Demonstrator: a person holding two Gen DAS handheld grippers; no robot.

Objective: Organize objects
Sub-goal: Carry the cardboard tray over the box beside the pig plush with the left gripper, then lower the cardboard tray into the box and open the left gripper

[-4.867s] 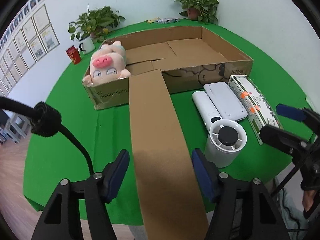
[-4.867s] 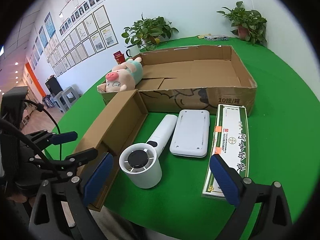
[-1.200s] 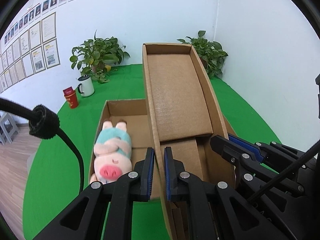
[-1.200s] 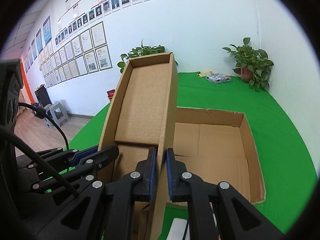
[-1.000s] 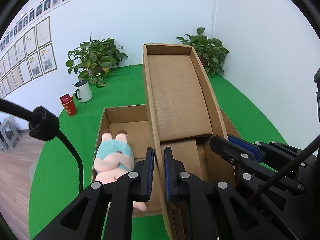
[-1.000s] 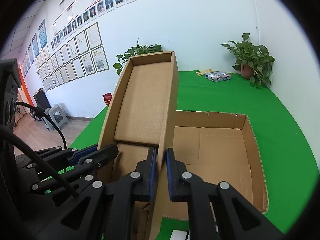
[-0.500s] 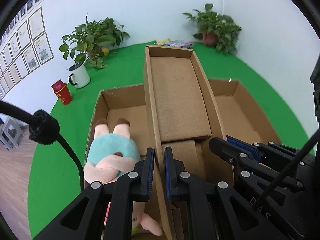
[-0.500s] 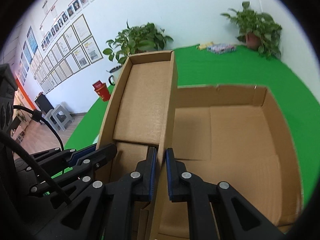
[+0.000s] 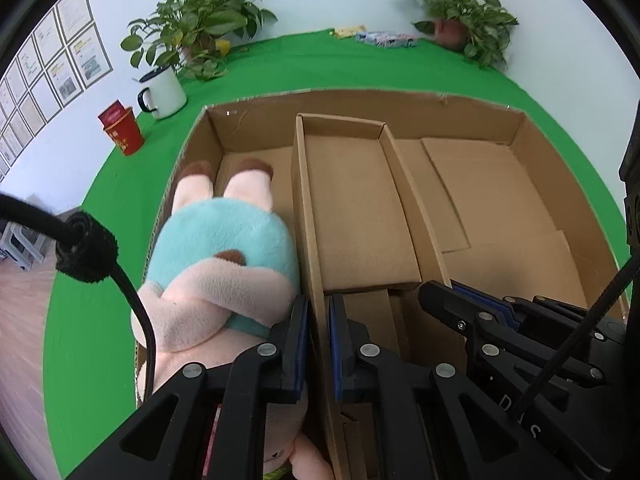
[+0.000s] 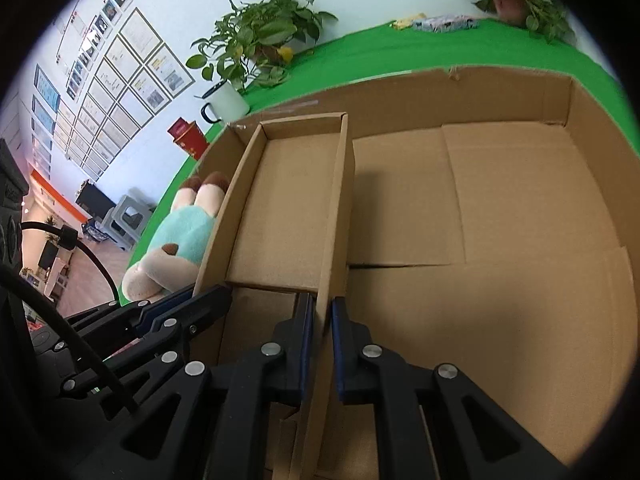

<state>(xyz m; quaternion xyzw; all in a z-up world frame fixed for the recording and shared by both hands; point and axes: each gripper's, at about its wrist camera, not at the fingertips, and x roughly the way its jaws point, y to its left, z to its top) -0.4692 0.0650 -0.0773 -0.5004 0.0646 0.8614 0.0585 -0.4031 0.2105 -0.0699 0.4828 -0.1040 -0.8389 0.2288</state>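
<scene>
Bright, even room light here; soft shadow pools inside the big carton (image 10: 520, 320). Fisheye bends every edge, corners go black, near fingers (image 9: 298, 344) slightly soft.

— Can you see the plush pig's (image 9: 224, 264) face from here?
— No, the left gripper (image 9: 318, 344) and the frame's bottom edge cover its head.
— And the narrow box's (image 9: 356, 208) near end?
— Hidden behind both sets of fingers; whether its base touches the big carton's (image 10: 500, 208) floor, I can't tell.
— The framed papers (image 10: 120, 76) on the wall?
— Too small to read. Same for the packets (image 9: 380, 38) by the far plant.
</scene>
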